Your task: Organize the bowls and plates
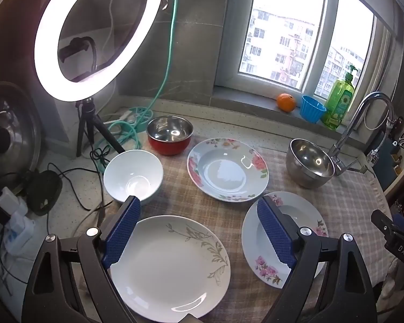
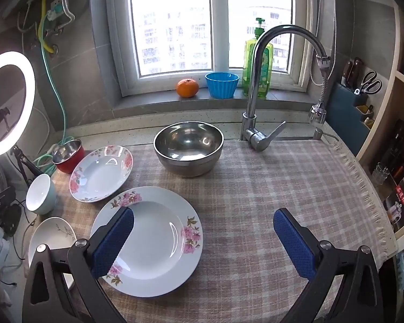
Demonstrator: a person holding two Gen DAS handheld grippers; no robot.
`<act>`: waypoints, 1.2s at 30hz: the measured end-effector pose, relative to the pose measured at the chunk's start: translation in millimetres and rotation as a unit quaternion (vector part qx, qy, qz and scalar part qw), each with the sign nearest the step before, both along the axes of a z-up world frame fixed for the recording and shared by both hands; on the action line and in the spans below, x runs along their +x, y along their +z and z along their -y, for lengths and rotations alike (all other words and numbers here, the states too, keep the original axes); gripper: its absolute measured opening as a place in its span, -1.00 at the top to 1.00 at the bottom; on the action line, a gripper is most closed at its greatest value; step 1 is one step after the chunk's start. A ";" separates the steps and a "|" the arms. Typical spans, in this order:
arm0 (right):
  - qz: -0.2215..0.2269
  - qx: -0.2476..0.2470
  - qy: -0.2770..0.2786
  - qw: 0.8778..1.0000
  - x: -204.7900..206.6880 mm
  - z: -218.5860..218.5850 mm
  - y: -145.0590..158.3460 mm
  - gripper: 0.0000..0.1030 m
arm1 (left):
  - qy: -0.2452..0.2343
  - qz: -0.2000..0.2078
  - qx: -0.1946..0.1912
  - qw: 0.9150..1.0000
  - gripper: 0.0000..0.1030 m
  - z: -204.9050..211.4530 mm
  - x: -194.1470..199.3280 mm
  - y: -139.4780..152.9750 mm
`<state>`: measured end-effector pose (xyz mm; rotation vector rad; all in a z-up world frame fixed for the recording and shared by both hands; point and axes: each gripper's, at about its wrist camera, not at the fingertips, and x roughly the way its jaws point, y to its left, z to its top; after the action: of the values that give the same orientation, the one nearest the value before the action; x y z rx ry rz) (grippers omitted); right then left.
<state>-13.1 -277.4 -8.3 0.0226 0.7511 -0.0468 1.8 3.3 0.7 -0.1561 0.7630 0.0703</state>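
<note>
Nearest lies the white leaf-pattern plate (image 1: 169, 271), under the wide, empty left tool (image 1: 199, 231); the right tool (image 2: 203, 239), also wide and empty, hangs beside the pink-flowered plate (image 2: 148, 242). Glazed rims could slip from the pads and knock the white bowl (image 1: 133, 176) nearby.

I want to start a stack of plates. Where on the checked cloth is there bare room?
The widest bare patch of the checked cloth lies right of the pink-flowered plate, between the steel bowl, the faucet and the fringed edge. The left side is crowded: plates and bowls sit close together.
</note>
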 end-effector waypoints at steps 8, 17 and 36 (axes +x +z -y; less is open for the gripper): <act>0.003 -0.001 -0.003 1.000 0.0 -0.8 1.4 -0.99 | -0.001 0.000 -0.001 1.000 -0.72 1.2 0.6 0.0; 0.002 -0.001 -0.005 1.000 -1.6 1.4 1.7 -0.99 | -0.006 0.001 0.000 1.000 -0.72 5.0 2.2 1.6; 0.001 0.004 -0.009 1.000 -4.7 3.4 -0.1 -0.99 | -0.011 0.002 0.001 1.000 -0.72 7.7 -0.7 1.4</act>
<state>-17.8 -280.7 -8.4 0.0361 0.7500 -0.0602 1.2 -4.4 2.2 -0.1471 0.7595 0.0500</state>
